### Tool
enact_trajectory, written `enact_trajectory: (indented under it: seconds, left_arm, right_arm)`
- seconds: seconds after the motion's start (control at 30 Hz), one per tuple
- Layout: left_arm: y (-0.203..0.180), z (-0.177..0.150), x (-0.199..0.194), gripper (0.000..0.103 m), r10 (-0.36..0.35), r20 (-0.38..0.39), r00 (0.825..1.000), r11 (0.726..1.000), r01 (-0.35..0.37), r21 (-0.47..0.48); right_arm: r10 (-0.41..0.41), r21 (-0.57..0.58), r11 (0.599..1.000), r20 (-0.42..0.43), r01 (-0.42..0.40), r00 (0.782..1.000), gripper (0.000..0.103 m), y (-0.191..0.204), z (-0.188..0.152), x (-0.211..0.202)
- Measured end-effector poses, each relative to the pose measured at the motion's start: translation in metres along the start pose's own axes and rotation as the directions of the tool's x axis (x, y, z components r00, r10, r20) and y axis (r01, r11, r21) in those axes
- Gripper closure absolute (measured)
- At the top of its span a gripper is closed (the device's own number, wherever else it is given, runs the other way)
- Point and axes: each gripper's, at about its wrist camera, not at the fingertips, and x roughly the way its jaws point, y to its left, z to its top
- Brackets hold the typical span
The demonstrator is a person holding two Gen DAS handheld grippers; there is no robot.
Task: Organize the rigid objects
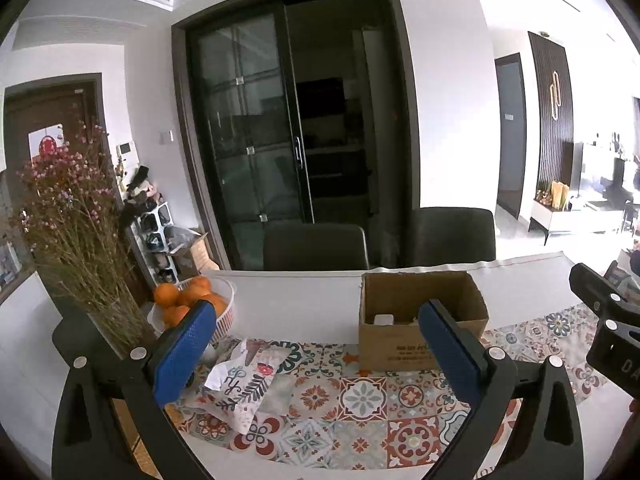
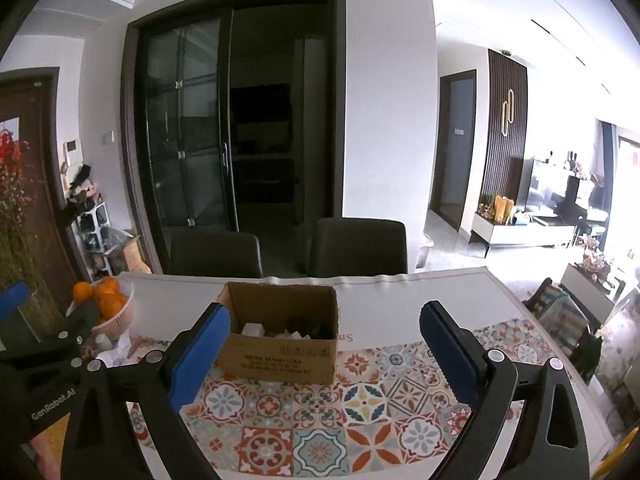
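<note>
Both grippers are raised above the table (image 2: 420,292) and aimed toward its far edge. The left gripper (image 1: 316,348) has its blue-padded jaws spread wide, nothing between them. The right gripper (image 2: 326,350) likewise stands wide apart and grips nothing; its pads are clear of all objects. The cardboard box (image 2: 280,354) sits upright with its top open on the patterned tile mat (image 2: 360,420), near the centre of the table, ahead of both tools. Inside it lie several small items (image 2: 288,330), white and dark, too small to identify. To the left of the box, a patterned pouch (image 1: 248,384) rests on the mat with white tissue protruding from one end. Further left, a white slatted basket (image 1: 224,320) holds oranges (image 1: 188,296), and just beside it a glass vase of dried pink flowers (image 1: 76,208) stands at the table's left edge. Two dark chairs (image 2: 360,246) are drawn up at the far side. In the left wrist view, the right gripper's black body shows at the right margin.
</note>
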Motion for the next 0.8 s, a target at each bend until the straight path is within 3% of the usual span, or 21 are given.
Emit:
enact_trajectory:
  seconds: [0.8]
  left_arm:
    - [0.003,-0.001,-0.025,0.000,-0.045,0.026,0.999,0.999,0.045,-0.012]
  right_arm:
    - [0.027,0.022,0.999,0.012,-0.027,1.000,0.006,-0.003,-0.010,-0.027]
